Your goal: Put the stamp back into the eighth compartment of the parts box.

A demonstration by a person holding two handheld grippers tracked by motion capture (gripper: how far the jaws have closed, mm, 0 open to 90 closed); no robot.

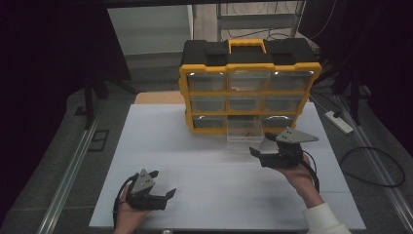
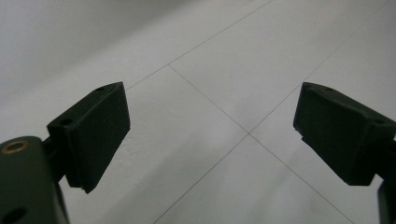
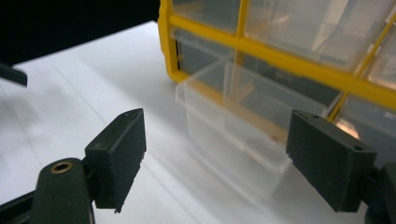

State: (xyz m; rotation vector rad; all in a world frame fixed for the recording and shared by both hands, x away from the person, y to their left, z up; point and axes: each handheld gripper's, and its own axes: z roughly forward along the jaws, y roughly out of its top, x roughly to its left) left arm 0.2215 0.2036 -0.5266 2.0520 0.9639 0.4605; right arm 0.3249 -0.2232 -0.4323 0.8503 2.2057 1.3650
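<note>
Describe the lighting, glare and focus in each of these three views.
High view: dim, with dark surroundings; the white table is the brightest area, and small glints sit on the clear drawers of the yellow organizer. Left gripper view: soft, even light, with slightly blurred jaws. Right gripper view: the pulled-out clear drawer looks hazy, with reflections on the drawers above.

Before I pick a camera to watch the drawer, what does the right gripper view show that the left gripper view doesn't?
Right gripper view alone: the clear drawer pulled partway out of the yellow organizer, ahead of the open right tongs.
Left gripper view alone: thin seam lines crossing between the open left tongs.
Both: the white table, and two black jaws set wide apart, holding nothing.
</note>
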